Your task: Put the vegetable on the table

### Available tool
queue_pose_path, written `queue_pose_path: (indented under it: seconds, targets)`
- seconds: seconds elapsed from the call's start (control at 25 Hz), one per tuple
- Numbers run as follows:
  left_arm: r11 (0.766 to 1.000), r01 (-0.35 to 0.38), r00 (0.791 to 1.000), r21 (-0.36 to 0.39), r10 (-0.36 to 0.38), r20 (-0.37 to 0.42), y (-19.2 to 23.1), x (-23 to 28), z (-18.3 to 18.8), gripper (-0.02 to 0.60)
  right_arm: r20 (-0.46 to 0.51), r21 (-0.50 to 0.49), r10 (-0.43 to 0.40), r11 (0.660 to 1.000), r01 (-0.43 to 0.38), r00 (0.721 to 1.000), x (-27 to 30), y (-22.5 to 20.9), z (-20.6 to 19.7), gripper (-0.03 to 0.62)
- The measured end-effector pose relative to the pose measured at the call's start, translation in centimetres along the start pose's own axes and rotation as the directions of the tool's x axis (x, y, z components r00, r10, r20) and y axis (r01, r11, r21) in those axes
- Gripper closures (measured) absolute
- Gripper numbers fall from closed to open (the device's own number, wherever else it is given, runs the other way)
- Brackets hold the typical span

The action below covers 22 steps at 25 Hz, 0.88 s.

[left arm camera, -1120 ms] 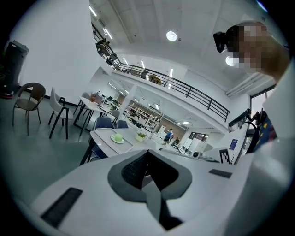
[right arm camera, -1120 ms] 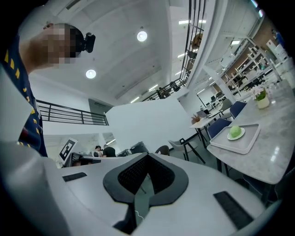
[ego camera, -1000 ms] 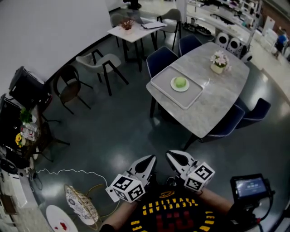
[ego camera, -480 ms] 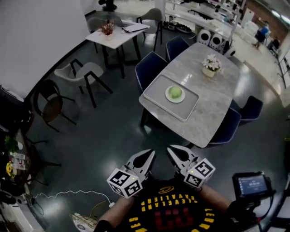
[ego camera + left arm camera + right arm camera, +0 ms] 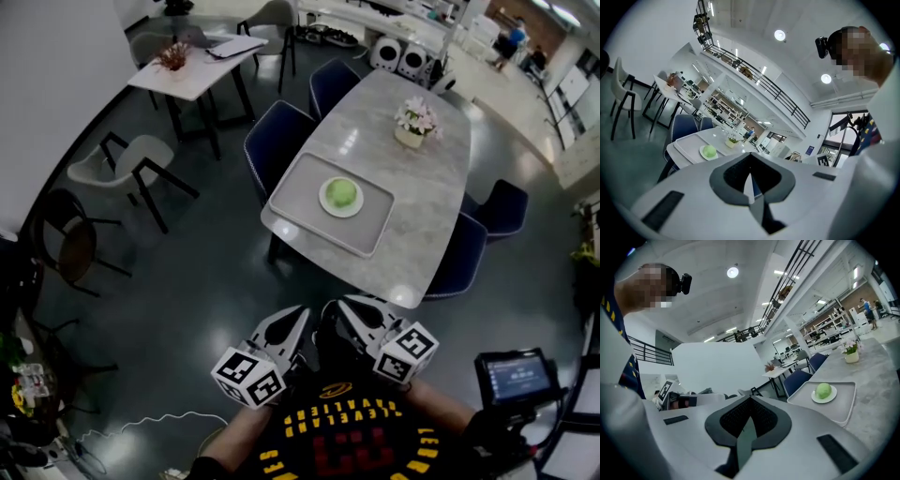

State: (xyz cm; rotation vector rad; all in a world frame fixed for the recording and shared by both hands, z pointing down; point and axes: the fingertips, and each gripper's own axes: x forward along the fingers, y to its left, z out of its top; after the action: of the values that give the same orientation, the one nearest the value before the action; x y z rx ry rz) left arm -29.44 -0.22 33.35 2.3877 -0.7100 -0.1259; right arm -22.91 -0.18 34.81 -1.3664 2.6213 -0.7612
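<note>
- Since the earlier frames, the long grey marble-topped table (image 5: 427, 202) has shifted lower and more central in the head view. The left gripper (image 5: 298, 315) and the right gripper (image 5: 330, 309) have been brought closer together in front of the black shirt with yellow print (image 5: 349, 441).
- The kind of round green vegetable (image 5: 342, 193) cannot be made out at this range. It is seated on a small white plate (image 5: 324, 201) inside a flat grey rectangular tray (image 5: 298, 192) at the near end of the table, well apart from both grippers.
- The table legs are largely hidden beneath the top, and the dark blue chair (image 5: 463, 261) on the far side is partly covered by the table edge.
- The lower half of each gripper view is filled by the gripper's own white body.
- The left gripper's jaws are seen closed tip to tip, with nothing held between them.
- The right gripper's jaws are likewise closed and empty.
- A pot of pale pink flowers (image 5: 413, 120) stands further along the table, and a second dark blue chair (image 5: 277, 142) is pushed in beside the tray.
- A small black screen on a stand (image 5: 514, 377) sits near the right arm.
- The floor (image 5: 187, 272) is dark and glossy. A small white square table (image 5: 192, 67) and a pale grey chair (image 5: 131, 155) stand near the white wall.
</note>
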Motion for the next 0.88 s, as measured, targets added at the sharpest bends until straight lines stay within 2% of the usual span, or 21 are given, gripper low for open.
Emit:
queue_pose_path:
  seconds: [0.24,0.44,0.68,0.88]
  targets:
    - [0.996,-0.089,0.996,0.012,0.089,-0.004,4.3,4.7,3.6,0.581,0.032,0.045,0.034,0.998,-0.036,0.999,4.8,-5.7,2.9,0.589]
    - [0.995,-0.083,0.996,0.059,0.084,-0.016,4.9,10.1,7.0,0.581,0.083,0.070,0.032,0.997,-0.037,0.996,6.5,-10.2,7.2,0.589]
    - [0.996,-0.054,0.997,0.072,0.058,-0.051,6.1,20.0,8.0,0.581,0.132,0.132,-0.050,0.991,0.033,0.990,6.2,-20.6,11.0,0.589]
    - [0.998,-0.036,0.994,0.051,0.041,-0.101,8.2,22.3,8.1,0.581,0.127,0.219,-0.172,0.965,0.142,0.977,5.2,-24.3,10.0,0.589]
